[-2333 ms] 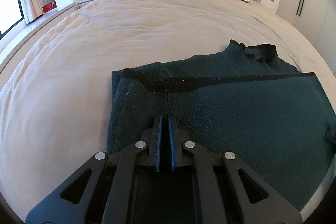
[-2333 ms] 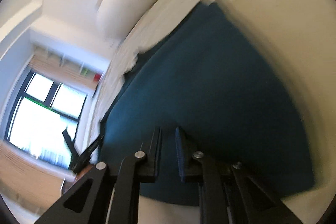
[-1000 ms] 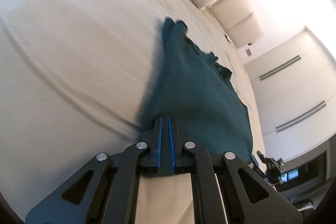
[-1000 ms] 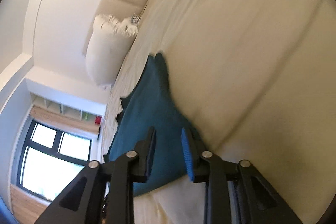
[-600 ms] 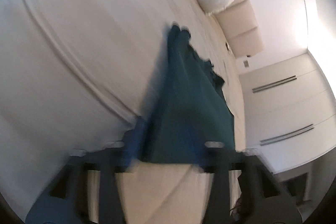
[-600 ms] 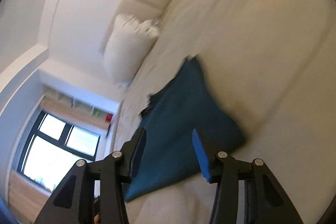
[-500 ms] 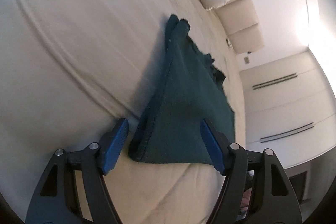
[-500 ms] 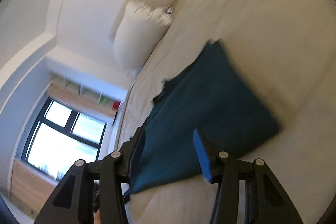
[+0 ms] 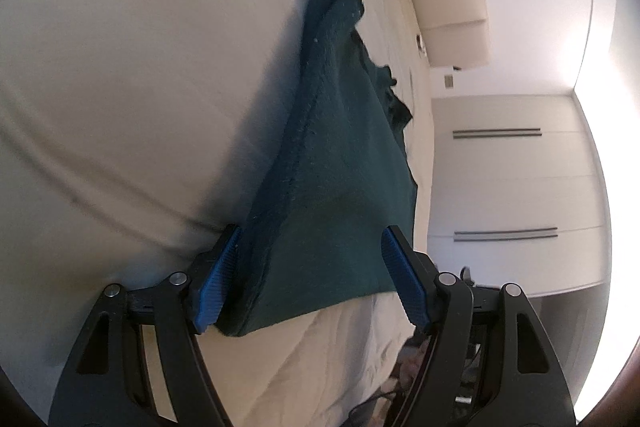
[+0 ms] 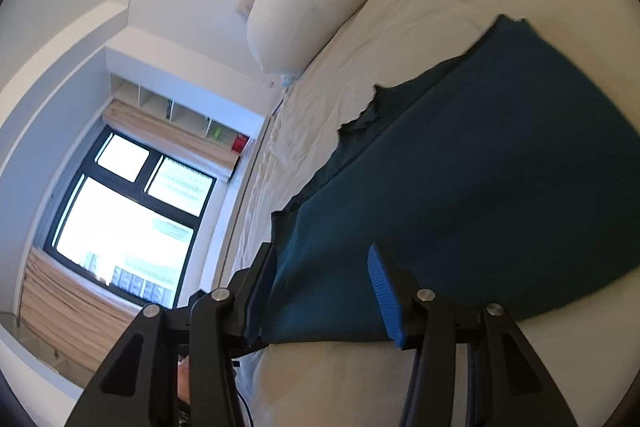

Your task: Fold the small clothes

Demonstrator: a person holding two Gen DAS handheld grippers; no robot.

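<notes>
Both the left gripper (image 9: 310, 279) and right gripper (image 10: 320, 291) gape, straddling the folded sweater's (image 9: 340, 163) near edge.

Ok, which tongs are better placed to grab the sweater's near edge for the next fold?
Probably the left tongs: open, they straddle the near corner of the teal sweater. The right tongs are open too, over flat cloth.

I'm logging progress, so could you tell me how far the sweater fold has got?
Done: the green sweater lies doubled on the bed. In hand: nothing; the left gripper and right gripper are open around its near edge. Left: probably another fold.
</notes>
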